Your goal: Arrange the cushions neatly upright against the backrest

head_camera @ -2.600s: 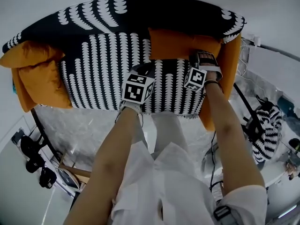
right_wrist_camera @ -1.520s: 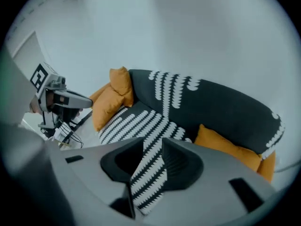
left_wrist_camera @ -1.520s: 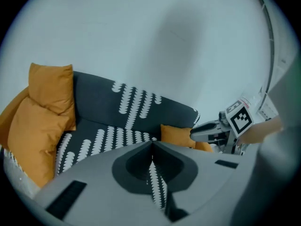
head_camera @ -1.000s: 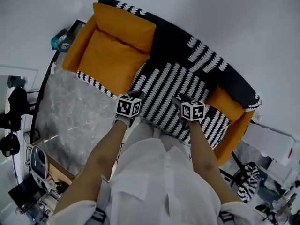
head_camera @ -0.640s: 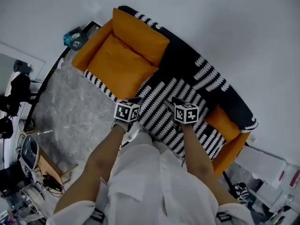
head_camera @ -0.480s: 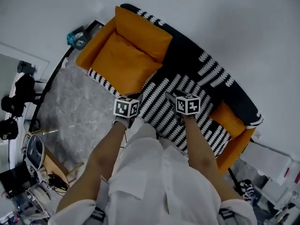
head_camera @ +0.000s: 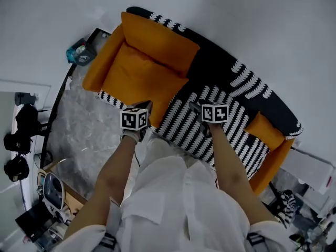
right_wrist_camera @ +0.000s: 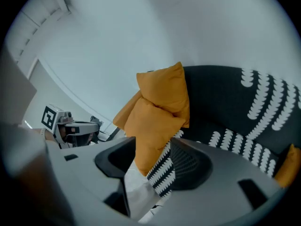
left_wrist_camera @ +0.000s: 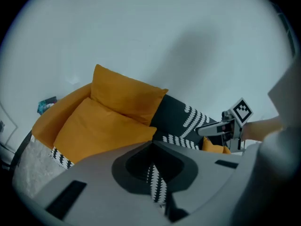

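Observation:
Two orange cushions sit at the left end of the black-and-white sofa (head_camera: 231,114). One cushion (head_camera: 157,35) leans upright against the backrest, and the other cushion (head_camera: 142,77) lies flat on the seat in front of it. A third orange cushion (head_camera: 270,130) stands at the right end. My left gripper (head_camera: 142,107) hovers at the seat's front edge, by the flat cushion's corner, shut and empty. My right gripper (head_camera: 195,109) hangs over the middle of the seat; its jaws have just been opening and hold nothing. The right gripper view shows both left cushions (right_wrist_camera: 162,98) ahead.
Orange armrests close both ends of the sofa (head_camera: 100,62). A teal box (head_camera: 79,51) sits on a dark side table at the left end. Marble floor (head_camera: 84,135) lies in front. Dark gear (head_camera: 18,140) stands at the far left, a striped bag (head_camera: 286,201) at the lower right.
Both grippers have travelled left along the sofa's front, away from the right-end cushion and towards the two cushions at the left end.

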